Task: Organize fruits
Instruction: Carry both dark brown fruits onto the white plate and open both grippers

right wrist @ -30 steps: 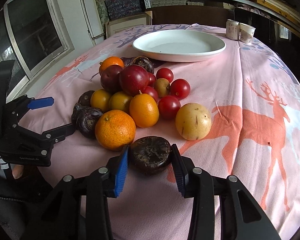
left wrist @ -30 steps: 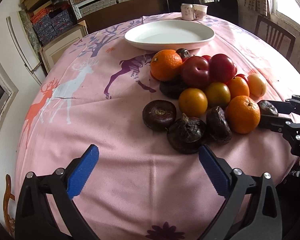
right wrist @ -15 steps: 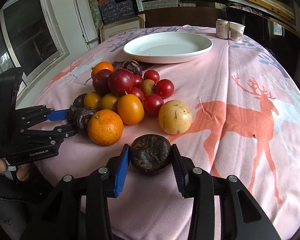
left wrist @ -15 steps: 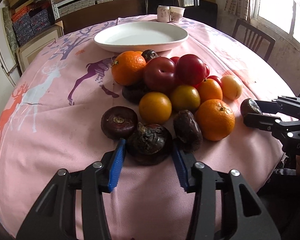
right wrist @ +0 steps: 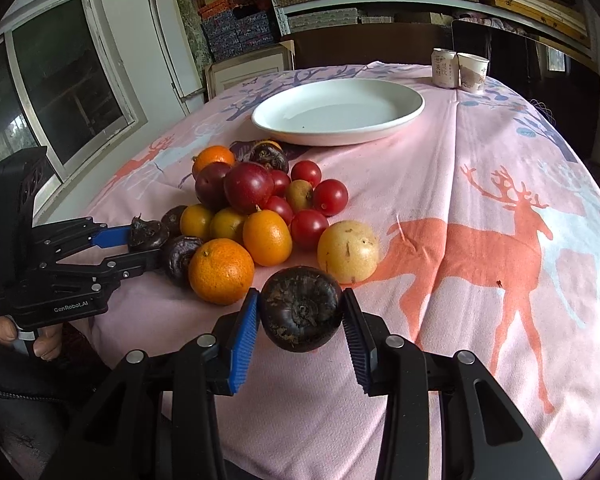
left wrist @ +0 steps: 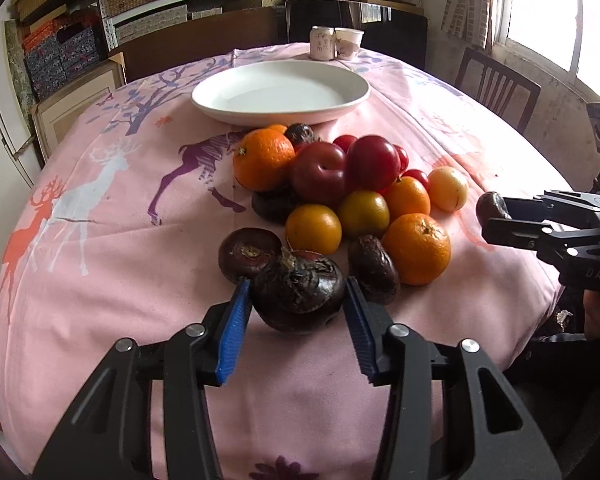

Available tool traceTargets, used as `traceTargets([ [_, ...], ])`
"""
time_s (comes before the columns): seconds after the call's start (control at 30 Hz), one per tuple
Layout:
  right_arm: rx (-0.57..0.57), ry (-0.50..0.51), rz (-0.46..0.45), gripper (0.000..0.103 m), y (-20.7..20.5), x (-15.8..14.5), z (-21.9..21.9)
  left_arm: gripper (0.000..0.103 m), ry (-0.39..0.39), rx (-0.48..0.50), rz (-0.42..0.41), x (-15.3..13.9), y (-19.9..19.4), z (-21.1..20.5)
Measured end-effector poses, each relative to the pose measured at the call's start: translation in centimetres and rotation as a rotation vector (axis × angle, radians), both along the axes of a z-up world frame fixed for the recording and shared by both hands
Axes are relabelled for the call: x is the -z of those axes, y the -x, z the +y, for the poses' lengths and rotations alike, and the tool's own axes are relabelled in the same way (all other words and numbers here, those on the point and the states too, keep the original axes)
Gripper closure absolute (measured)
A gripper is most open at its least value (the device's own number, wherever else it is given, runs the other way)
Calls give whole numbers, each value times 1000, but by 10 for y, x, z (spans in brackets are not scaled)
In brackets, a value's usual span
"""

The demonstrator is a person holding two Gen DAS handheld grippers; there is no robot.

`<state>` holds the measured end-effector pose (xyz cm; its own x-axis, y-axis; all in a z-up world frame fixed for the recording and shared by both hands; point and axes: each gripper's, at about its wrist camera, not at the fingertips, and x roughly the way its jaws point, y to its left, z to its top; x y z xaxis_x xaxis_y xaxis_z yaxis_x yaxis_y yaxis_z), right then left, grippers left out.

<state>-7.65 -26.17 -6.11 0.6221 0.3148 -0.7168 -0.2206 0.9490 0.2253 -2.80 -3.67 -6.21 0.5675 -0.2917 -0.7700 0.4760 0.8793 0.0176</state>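
A pile of fruit lies on the pink deer-print cloth: oranges (left wrist: pixel 418 248), red plums (left wrist: pixel 320 174), small tomatoes (right wrist: pixel 330 197), a yellow fruit (right wrist: pixel 348 251) and dark water chestnuts (left wrist: pixel 250 254). Behind the pile stands a white plate (left wrist: pixel 220 110), nothing on it. My left gripper (left wrist: pixel 298 300) is shut on a dark water chestnut (left wrist: pixel 298 292) at the pile's near edge. My right gripper (right wrist: pixel 300 314) is shut on another dark chestnut (right wrist: pixel 300 312), held a little above the cloth beside the yellow fruit. Each gripper shows in the other's view, the right gripper (left wrist: pixel 496 216) and the left gripper (right wrist: pixel 140 244).
A can (left wrist: pixel 323 43) and a paper cup (left wrist: pixel 349 43) stand at the table's far edge. A wooden chair (left wrist: pixel 496 84) is at the right, shelves with boxes behind. A hand (right wrist: pixel 40 338) holds the left gripper's handle. The round table drops away on both sides.
My left gripper went from wide open to shut on the front chestnut. My right gripper has raised its chestnut slightly off the cloth.
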Motion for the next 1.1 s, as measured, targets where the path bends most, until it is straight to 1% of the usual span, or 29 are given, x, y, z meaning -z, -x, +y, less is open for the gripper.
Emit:
traceTargets([
  [0.1, -5, -32, -34, 62, -6, -14, -5, 57, 53, -20, -17, -21, -5, 13],
  [0.2, 7, -34, -57, 62, -23, -27, -8, 57, 47, -66, -33, -31, -25, 17],
  [0.3, 31, -28, -70, 62, -51, -39, -10, 57, 64, -79, -19, -37, -54, 12],
  [0.43, 66, -15, -92, 61, -100, -52, -13, 57, 58, -54, -52, -47, -96, -10],
  [0.5, 91, -14, -70, 61, -131, -51, -19, 57, 63, -45, -44, -49, -124, -23],
  [0.57, 119, -32, -29, 61, -163, -45, -26, 57, 69, -35, -27, -47, -153, -36],
  [0.6, 123, -42, -4, 61, -178, -40, -28, 57, 58, -34, -15, -44, -168, -42],
  [0.67, 133, -62, 35, 61, -206, -32, -30, 57, 40, -43, 27, -34, -199, -53],
  [0.73, 136, -63, 52, 61, -226, -26, -29, 56, 30, -30, 68, -25, -222, -63],
  [0.77, 146, -55, 46, 59, -233, -25, -29, 47, 21, -30, 73, -22, -230, -67],
  [0.8, 162, -47, 41, 44, -237, -25, -30, 39, 13, -36, 69, -21, -236, -69],
  [0.83, 177, -49, 25, 34, -237, -27, -32, 22, 15, -48, 58, -21, -238, -67],
  [0.87, 187, -56, 5, 34, -233, -30, -34, 18, 29, -65, 42, -23, -237, -62],
  [0.9, 186, -52, -3, 34, -229, -31, -36, 18, 45, -72, 27, -26, -234, -58],
  [0.97, 192, -27, -19, 34, -215, -32, -38, 18, 47, -74, 8, -31, -221, -48],
  [1.03, 202, 2, -36, 34, -195, -32, -38, 18, 38, -74, -26, -35, -198, -37],
  [1.1, 195, 16, -50, 34, -171, -31, -37, 17, 39, -49, -43, -37, -170, -27],
])
